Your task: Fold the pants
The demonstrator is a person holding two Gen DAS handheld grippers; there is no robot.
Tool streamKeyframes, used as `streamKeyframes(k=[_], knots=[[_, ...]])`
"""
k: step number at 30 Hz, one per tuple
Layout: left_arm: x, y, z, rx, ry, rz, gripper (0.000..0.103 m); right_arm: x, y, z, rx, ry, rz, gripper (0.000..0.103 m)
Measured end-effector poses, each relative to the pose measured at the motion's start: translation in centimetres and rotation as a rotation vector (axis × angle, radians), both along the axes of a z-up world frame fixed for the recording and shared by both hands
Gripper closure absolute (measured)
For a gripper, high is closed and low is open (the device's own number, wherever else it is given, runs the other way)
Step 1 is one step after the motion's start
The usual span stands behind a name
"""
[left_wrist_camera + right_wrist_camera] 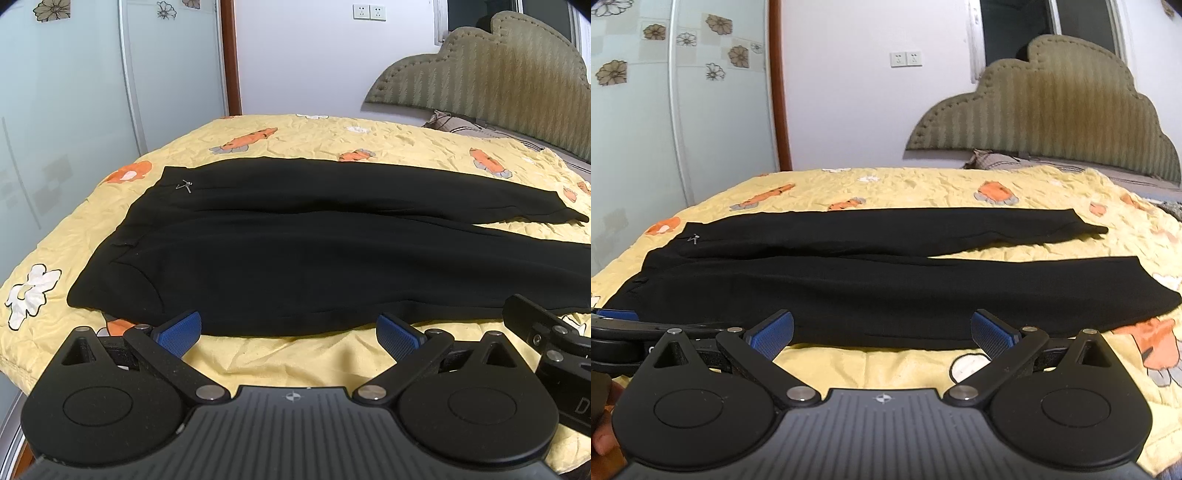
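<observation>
Black pants (295, 254) lie flat and spread on the yellow quilt, waistband to the left with a small silver clasp (184, 185), both legs running right. They also show in the right wrist view (886, 288), leg ends at the right. My left gripper (289, 334) is open, its blue pads at the pants' near edge toward the waist. My right gripper (882, 332) is open at the near edge of the closer leg. Neither holds anything. Part of the right gripper (546, 332) shows at the left view's right edge.
The yellow flowered quilt (332, 354) covers the bed; its near edge drops off at the lower left. A padded headboard (1052, 110) and pillow stand at the right. A glass wardrobe door (74, 110) and a white wall are behind.
</observation>
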State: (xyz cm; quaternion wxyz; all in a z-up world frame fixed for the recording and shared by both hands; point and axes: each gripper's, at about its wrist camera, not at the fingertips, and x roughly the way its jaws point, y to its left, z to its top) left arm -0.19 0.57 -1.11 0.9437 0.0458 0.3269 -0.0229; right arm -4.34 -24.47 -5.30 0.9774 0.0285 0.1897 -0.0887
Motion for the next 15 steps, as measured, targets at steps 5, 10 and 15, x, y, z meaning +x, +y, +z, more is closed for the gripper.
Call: streamKeyframes(k=[5, 10, 15], knots=[[0.7, 0.1, 0.2, 0.024, -0.014, 0.005, 0.0, 0.6, 0.1, 0.8, -0.049, -0.029, 0.051, 0.0], [2.5, 0.7, 0.9, 0.077, -0.049, 0.033, 0.0, 2.5, 0.8, 2.8, -0.16, -0.125, 0.16, 0.0], [6.2, 2.7, 2.1, 0.064, -0.028, 0.058, 0.0, 8.8, 0.9, 4.8, -0.151, -0.053, 0.371, 0.0]])
